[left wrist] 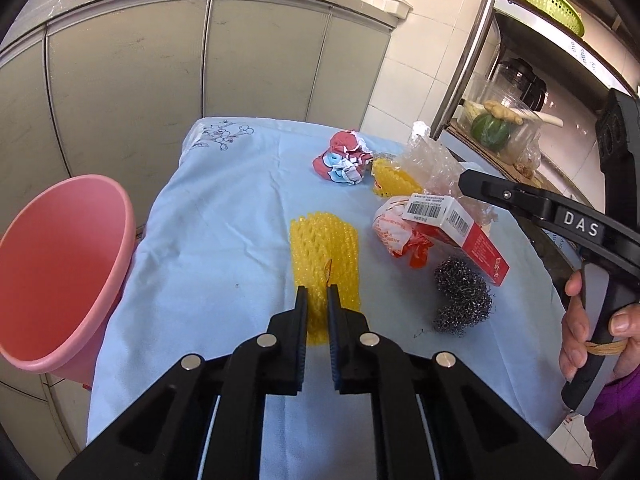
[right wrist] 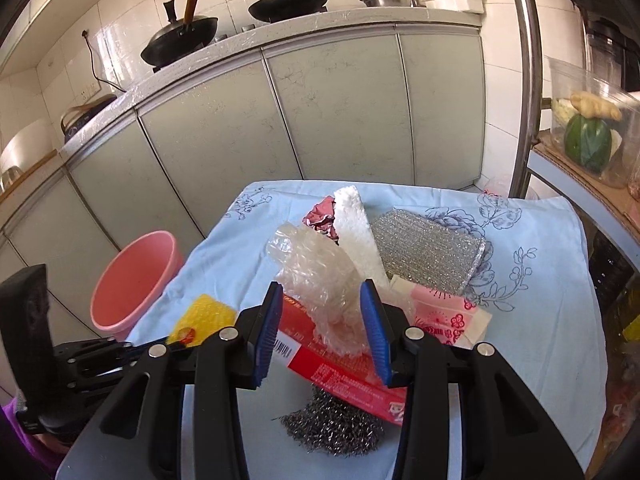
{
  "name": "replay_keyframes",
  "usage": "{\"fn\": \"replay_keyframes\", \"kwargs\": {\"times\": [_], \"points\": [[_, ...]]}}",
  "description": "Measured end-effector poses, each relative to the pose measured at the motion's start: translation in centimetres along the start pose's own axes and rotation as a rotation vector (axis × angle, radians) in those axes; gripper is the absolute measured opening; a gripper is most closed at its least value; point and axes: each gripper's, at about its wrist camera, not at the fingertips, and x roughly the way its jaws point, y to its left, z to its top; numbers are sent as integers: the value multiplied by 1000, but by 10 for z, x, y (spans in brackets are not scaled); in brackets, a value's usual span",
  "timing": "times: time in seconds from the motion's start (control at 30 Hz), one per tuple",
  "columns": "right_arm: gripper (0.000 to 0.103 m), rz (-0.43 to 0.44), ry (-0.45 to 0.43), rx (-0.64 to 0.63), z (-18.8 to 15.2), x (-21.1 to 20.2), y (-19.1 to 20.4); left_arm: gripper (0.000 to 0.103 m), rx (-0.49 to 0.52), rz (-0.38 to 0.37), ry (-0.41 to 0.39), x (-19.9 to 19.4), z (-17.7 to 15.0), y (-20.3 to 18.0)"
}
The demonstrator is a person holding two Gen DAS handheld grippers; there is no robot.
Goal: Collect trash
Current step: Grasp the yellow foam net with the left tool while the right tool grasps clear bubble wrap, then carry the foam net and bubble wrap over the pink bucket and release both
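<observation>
Left wrist view, bottom centre: left gripper [left wrist: 317,294], fingers clenched on the near end of the yellow foam fruit net [left wrist: 325,258], which lies flat on the light blue cloth-covered bench [left wrist: 208,220]. A thin strip of foam shows between the finger pads. Judgement: the net is very light, soft and springy; it will crush flat and may slide out, so a pinch well in from the edge holds better than the rim.

Right of it, lower right of frame: grey steel wool scourer [left wrist: 462,298]. Light, springy, snags on things.

Mid-right: red and white cardboard box with barcode [left wrist: 452,226], stiff, light; take across its narrow sides. Beside it, a crumpled red and white wrapper [left wrist: 394,232].

Right wrist view, centre: right gripper [right wrist: 320,312], fingers released, standing apart around crumpled clear bubble wrap [right wrist: 316,276], not pressing it. Slippery, near weightless.

Further up: second yellow foam net [left wrist: 394,180], crumpled red and blue paper ball [left wrist: 344,158].

Left edge: pink plastic bin [left wrist: 60,264], off the bench edge, likely destination.
</observation>
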Motion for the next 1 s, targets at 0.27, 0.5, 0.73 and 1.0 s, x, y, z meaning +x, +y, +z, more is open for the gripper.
{"fn": "replay_keyframes", "kwargs": {"times": [0.27, 0.5, 0.73, 1.0], "points": [[42, -38, 14, -14, -4, 9, -7, 9, -15, -7, -14, -8, -2, 6], [20, -41, -6, 31, -8, 0, -19, 9, -17, -15, -42, -17, 0, 8], [19, -34, -61, 51, -11, -23, -18, 9, -19, -15, -81, -29, 1, 7], [19, 30, -153, 21, -2, -58, 5, 9, -38, -14, -155, -51, 6, 9]]}}
